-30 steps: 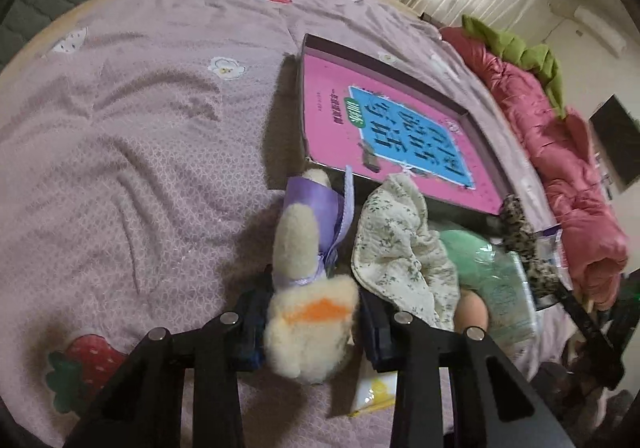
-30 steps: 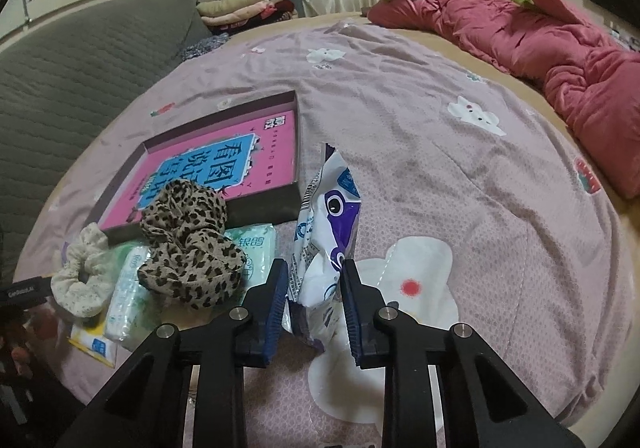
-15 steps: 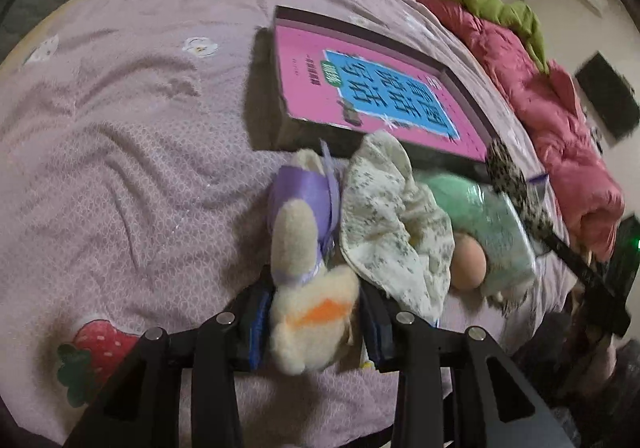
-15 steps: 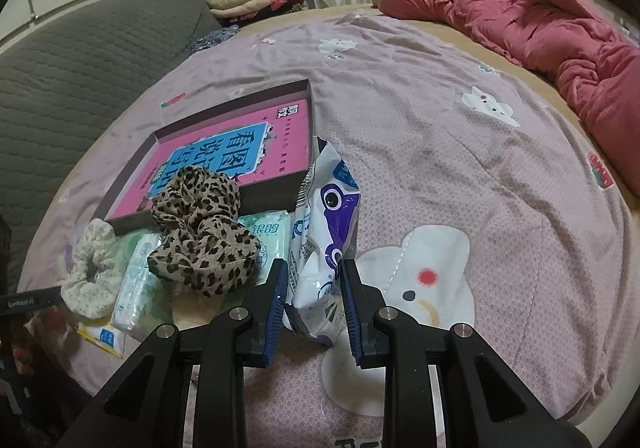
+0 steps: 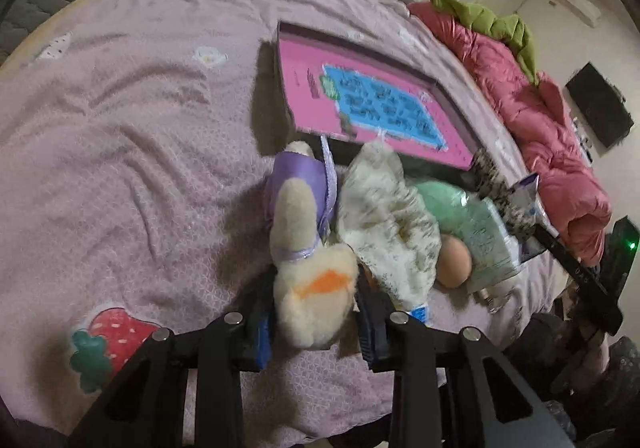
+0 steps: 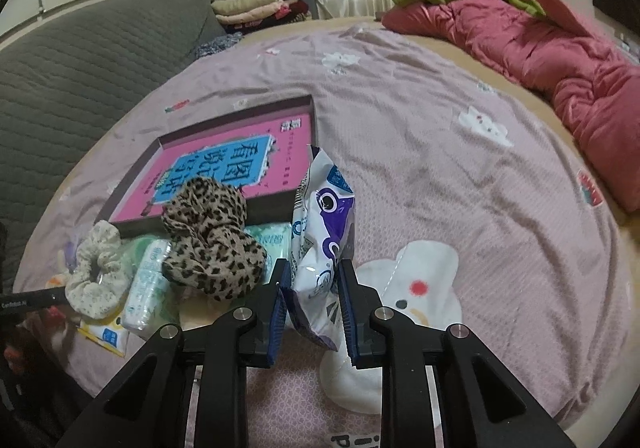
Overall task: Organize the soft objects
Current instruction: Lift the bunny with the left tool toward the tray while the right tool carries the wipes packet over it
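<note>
Left wrist view: the left gripper (image 5: 316, 322), its 2 black fingers lined with blue pads, has its jaws closed on the head of a cream plush duck with an orange beak and a purple satin dress (image 5: 310, 244). The jaws have just been closing further, with the duck's head between them. The duck's body lies on the lilac bedsheet printed with strawberries and white animals (image 5: 120, 152), pointing away from the camera toward a shallow dark box holding a pink and blue book (image 5: 372, 104). Touching the duck's right side is a cream floral fabric scrunchie (image 5: 386, 220), which overlaps a mint-green plastic tissue pack (image 5: 476, 224). A small peach-coloured ball (image 5: 452, 260) sits between the scrunchie and the pack.

Right wrist view: the right gripper (image 6: 313, 296) is fully closed on the lower part of a white and purple plastic snack bag (image 6: 324, 236), which stands upright between the pads, just right of the box. A leopard-print fabric scrunchie (image 6: 212, 244) rests on the tissue pack, beside the bag. A crumpled pink quilt (image 6: 540, 48) lies at the far edge of the bed.
</note>
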A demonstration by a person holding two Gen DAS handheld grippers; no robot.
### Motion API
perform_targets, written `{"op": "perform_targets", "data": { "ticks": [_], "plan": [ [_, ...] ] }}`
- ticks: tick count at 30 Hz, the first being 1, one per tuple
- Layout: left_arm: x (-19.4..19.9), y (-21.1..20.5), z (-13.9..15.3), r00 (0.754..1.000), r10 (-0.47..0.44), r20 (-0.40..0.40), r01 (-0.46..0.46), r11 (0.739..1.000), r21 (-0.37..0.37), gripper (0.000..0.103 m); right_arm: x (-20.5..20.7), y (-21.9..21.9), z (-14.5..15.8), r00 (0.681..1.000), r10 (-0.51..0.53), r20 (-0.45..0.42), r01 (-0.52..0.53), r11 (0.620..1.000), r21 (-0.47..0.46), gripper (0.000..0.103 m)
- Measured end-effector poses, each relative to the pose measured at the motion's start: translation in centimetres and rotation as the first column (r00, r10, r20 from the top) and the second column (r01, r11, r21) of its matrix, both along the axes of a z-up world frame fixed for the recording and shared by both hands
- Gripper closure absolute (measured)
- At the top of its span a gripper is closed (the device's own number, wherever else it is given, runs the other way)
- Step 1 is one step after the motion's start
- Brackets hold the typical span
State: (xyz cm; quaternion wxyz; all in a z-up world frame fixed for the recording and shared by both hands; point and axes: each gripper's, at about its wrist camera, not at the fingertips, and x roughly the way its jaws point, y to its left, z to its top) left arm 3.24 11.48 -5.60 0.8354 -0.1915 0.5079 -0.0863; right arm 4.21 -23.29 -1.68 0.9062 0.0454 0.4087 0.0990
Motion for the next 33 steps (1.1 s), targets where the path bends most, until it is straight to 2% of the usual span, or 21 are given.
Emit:
{"op": "perform_targets", "data": {
  "ticks": [5,11,16,19,23,24,25,28,31,33],
  "plan": [
    [-0.6,0.1,2.5,0.998,0.014,0.054,-0.016,0.999,0.041,0.07,-0.3,-0.1,1.3,1.0,-0.007,0.029,0.006,1.0,0.009,0.079],
    [-0.3,0.3,4.9,0.993,0.045,0.108,-0.047,0.999,0.015,0.07,-0.2,-0.1,3.2,0.998,0.0,0.068,-0.001,1.0,0.026,0.079],
    [1.0,-1.0,6.0,0.99,0.032,0.138,-0.032,0.999,0.0,0.069,0.5,0.3,4.3,0.995,0.012,0.096,-0.015,0.999,0.03,0.079],
    [1.7,-1.9,5.9,0.991,0.027,0.134,-0.027,1.0,0.0,0.069,1.5,1.0,3.2,0.998,0.031,0.061,-0.029,0.999,-0.036,0.079],
    [1.9,-2.5,5.8,0.991,0.011,0.132,-0.01,1.0,-0.005,0.069,1.5,0.7,1.3,0.999,0.038,0.01,-0.038,0.998,-0.043,0.078],
    [1.8,-2.5,5.8,0.991,0.01,0.132,-0.01,1.0,-0.005,0.069,1.3,0.6,1.0,0.999,0.033,0.008,-0.033,0.998,-0.048,0.075],
    [1.8,-2.5,5.8,0.991,0.011,0.13,-0.01,1.0,-0.007,0.069,1.3,0.5,0.7,0.999,0.036,0.006,-0.036,0.999,-0.039,0.067],
    [1.6,-2.3,5.8,0.991,0.026,0.13,-0.023,0.999,-0.025,0.069,1.6,0.2,0.0,1.0,0.026,-0.012,-0.026,0.999,-0.031,0.064],
    [1.5,-2.0,5.9,0.991,0.037,0.13,-0.032,0.999,-0.042,0.069,2.3,-0.4,-0.9,0.999,0.007,-0.044,-0.008,1.0,-0.008,0.055],
    [1.6,-2.0,6.0,0.991,0.037,0.13,-0.032,0.999,-0.042,0.069,2.9,-0.8,-1.8,0.998,-0.003,-0.07,0.003,1.0,0.0,0.054]
  ]
}}
